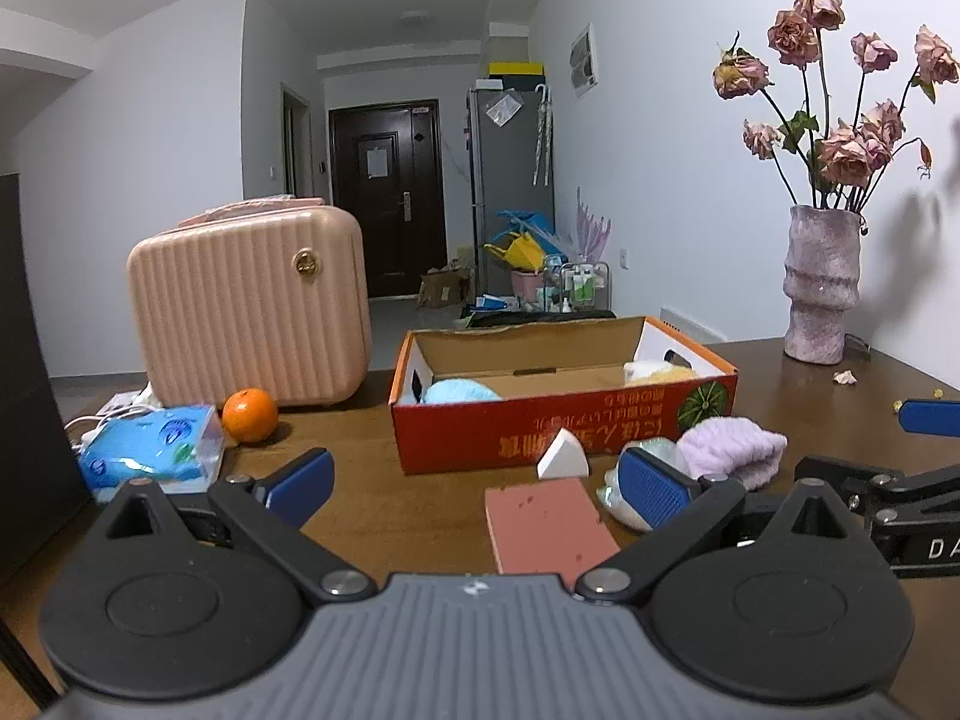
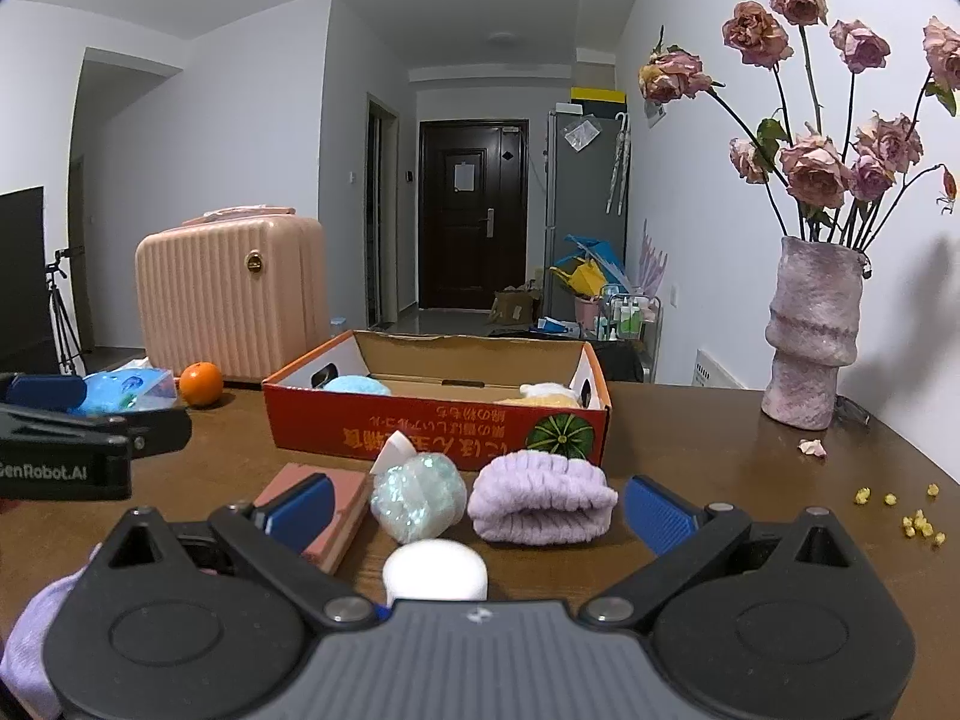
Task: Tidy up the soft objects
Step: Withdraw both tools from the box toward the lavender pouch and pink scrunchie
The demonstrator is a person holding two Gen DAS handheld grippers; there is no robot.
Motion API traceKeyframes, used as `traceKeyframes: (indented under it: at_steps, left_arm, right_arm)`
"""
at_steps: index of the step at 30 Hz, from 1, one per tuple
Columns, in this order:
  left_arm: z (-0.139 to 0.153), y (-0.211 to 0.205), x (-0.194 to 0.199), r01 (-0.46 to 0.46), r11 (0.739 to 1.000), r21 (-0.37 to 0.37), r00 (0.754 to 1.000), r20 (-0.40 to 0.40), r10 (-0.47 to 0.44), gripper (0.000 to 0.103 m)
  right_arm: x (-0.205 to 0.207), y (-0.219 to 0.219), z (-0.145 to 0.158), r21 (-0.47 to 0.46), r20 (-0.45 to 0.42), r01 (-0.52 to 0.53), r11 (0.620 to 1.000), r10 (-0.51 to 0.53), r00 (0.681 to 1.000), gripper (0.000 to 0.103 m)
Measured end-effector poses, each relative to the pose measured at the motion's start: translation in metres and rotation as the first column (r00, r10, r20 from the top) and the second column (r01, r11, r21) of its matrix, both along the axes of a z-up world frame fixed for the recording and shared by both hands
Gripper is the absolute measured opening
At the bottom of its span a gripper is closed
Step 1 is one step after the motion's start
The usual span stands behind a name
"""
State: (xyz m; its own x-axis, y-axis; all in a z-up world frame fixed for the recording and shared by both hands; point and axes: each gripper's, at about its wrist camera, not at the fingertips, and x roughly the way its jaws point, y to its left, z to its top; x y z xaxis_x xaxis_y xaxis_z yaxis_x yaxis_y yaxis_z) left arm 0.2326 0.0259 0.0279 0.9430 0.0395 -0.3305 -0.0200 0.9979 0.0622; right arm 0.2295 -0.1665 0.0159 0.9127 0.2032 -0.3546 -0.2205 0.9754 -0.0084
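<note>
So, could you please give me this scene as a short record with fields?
container: open red cardboard box on the wooden table
already inside: blue fluffy item, yellow-white plush
still outside: lilac knit piece, glittery ball, pink sponge block, white wedge
left gripper: open, empty
right gripper: open, empty

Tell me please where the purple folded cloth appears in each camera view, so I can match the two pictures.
Left wrist view: the purple folded cloth lies right of centre on the table, just past the left gripper.
Right wrist view: the cloth lies low, near centre, ahead of the open right gripper.
Shared landmark: the red cardboard box directly behind the cloth.
</note>
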Motion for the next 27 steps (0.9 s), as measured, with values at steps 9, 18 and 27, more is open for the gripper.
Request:
traceKeyframes:
  at_steps: [9, 18, 27]
  left_arm:
    - [0.002, 0.0, -0.038, -0.001, 1.0, 0.003, 1.0, -0.011, 0.001, 0.103]
    - [0.0, -0.003, -0.075, 0.008, 1.0, 0.004, 0.999, -0.04, -0.007, 0.103]
    - [-0.01, 0.0, -0.101, 0.014, 1.0, -0.006, 0.997, -0.082, -0.015, 0.103]
  right_arm:
    - [-0.032, -0.002, -0.001, -0.002, -0.009, -0.01, 1.0, 0.01, 1.0, 0.103]
    - [-0.064, -0.004, 0.0, -0.011, -0.01, -0.021, 1.0, 0.021, 1.0, 0.103]
    - [-0.091, -0.002, -0.005, -0.03, -0.023, -0.041, 0.999, 0.041, 0.999, 0.103]
